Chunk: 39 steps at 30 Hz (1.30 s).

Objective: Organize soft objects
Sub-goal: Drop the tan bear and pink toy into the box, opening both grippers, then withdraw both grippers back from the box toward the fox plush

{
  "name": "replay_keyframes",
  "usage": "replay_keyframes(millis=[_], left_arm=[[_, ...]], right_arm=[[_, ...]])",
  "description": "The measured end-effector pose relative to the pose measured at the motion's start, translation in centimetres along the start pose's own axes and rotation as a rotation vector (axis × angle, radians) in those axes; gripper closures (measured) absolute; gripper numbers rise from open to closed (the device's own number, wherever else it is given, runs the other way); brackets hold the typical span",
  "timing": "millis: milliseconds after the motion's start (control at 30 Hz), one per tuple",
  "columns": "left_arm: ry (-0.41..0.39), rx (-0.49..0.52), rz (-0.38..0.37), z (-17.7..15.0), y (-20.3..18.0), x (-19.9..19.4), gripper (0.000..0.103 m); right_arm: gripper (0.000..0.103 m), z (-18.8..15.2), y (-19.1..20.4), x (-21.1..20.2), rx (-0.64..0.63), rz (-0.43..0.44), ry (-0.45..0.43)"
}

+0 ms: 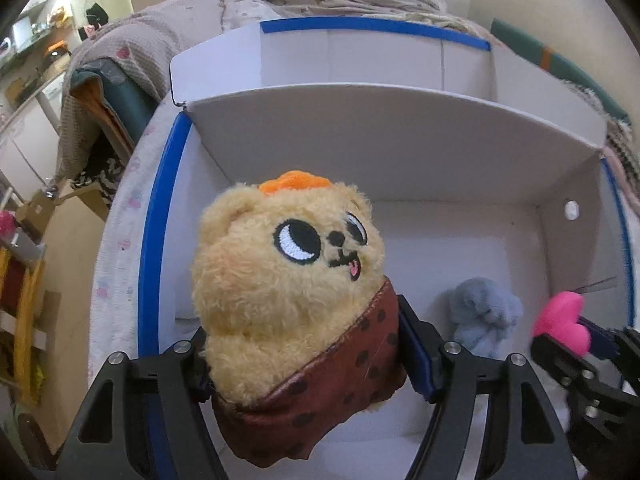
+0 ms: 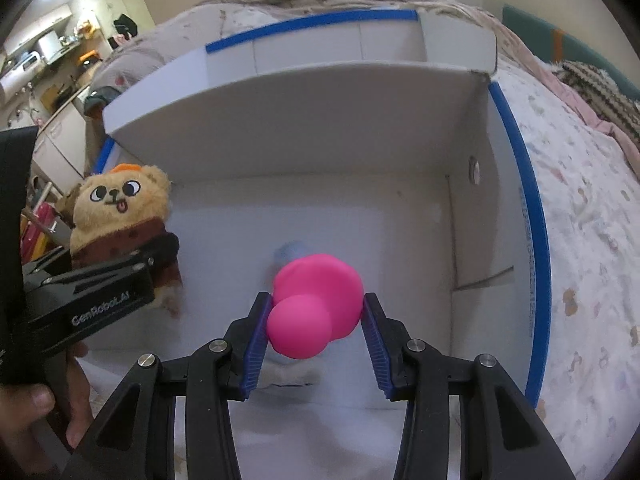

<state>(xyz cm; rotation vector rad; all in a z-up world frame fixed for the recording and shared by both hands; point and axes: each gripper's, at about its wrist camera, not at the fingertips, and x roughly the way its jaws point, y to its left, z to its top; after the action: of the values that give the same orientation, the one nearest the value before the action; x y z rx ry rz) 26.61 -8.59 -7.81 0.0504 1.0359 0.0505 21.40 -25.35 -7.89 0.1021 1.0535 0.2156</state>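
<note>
Your left tool (image 1: pixel 304 364) holds the tan bear plush (image 1: pixel 288 280) between its two pads, which press on the brown dotted cloth around its body. Your right tool (image 2: pixel 316 320) is closed on the pink soft toy (image 2: pixel 316 300), with a pad on each side of it. Both tools point down into the white box (image 1: pixel 400 132) with blue edges, which stands on the bed (image 2: pixel 580 220). Just ahead of your left tool, a little to its right, a grey plush (image 1: pixel 484 316) lies on the box floor.
</note>
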Motion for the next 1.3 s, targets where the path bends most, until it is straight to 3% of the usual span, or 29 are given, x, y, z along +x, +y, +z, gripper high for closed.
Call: replay_keyframes(millis=[133, 500, 667, 800, 967, 1300], left_arm=[[-0.025, 0.017, -0.025, 0.5, -0.4, -0.2, 0.034], [-0.06, 0.063, 0.003, 1.1, -1.4, -1.9, 0.034], [-0.055, 0.059, 0.014, 0.9, -1.1, -2.7, 0.025], [-0.055, 0.042, 0.012, 0.6, -0.6, -3.4, 0.025], [-0.06, 0.017, 0.005, 0.3, 0.3, -4.6, 0.025], [-0.091, -0.002, -0.007, -1.2, 1.9, -7.5, 0.025]], right_arm=[[0.056, 0.1, -0.4, -0.3, 0.015, 0.005, -0.014], [0.055, 0.3, -0.7, -1.0, 0.03, 0.041, -0.041], [0.032, 0.7, -0.7, -3.1, 0.055, 0.126, -0.125], [0.0, 1.0, -0.2, -4.3, 0.053, 0.131, -0.18], [0.0, 1.0, 0.5, -5.1, 0.028, 0.123, -0.23], [0.0, -0.1, 1.6, -6.6, -0.01, 0.085, -0.248]])
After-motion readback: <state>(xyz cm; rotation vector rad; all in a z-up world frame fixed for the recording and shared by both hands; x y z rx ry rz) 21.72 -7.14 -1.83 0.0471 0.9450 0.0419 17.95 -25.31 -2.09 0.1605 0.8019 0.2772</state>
